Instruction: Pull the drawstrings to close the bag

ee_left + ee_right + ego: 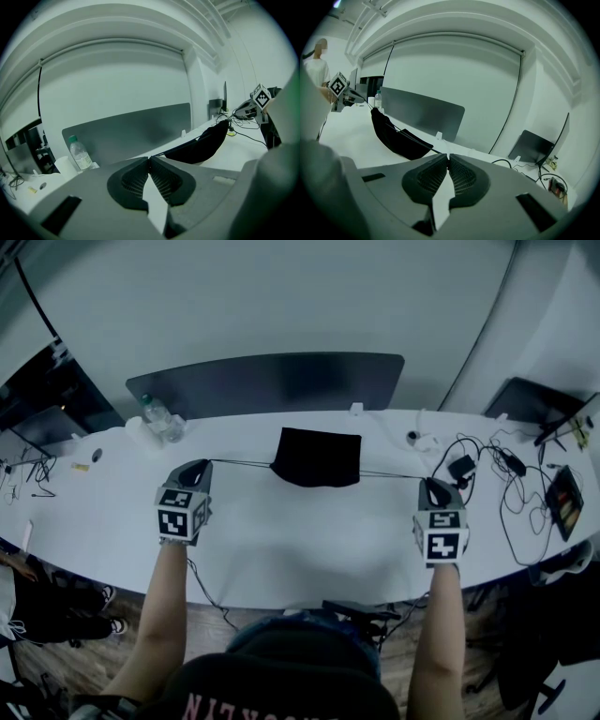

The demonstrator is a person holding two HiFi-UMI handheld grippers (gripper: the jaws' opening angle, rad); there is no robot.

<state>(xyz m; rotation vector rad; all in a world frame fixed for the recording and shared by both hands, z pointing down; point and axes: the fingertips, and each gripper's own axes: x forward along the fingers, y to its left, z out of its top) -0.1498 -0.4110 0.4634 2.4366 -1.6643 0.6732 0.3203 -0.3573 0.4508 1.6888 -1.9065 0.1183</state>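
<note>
A black drawstring bag (pixel 319 457) hangs just above the white table (pixel 300 540), stretched between both grippers. Its left drawstring (pixel 239 463) runs taut to my left gripper (pixel 201 465), which is shut on the cord's end. The right drawstring (pixel 389 473) runs taut to my right gripper (pixel 428 482), likewise shut on it. In the left gripper view the jaws meet at the left gripper (pixel 149 159), with the cord leading off to the bag (pixel 206 143). The right gripper view shows the right gripper (pixel 448 155) closed and the bag (pixel 391 133) to its left.
A water bottle (pixel 159 418) stands at the back left before a dark partition (pixel 272 381). Tangled cables (pixel 506 484) and a small device (pixel 565 498) lie at the right. A person (pixel 316 65) shows at the left edge of the right gripper view.
</note>
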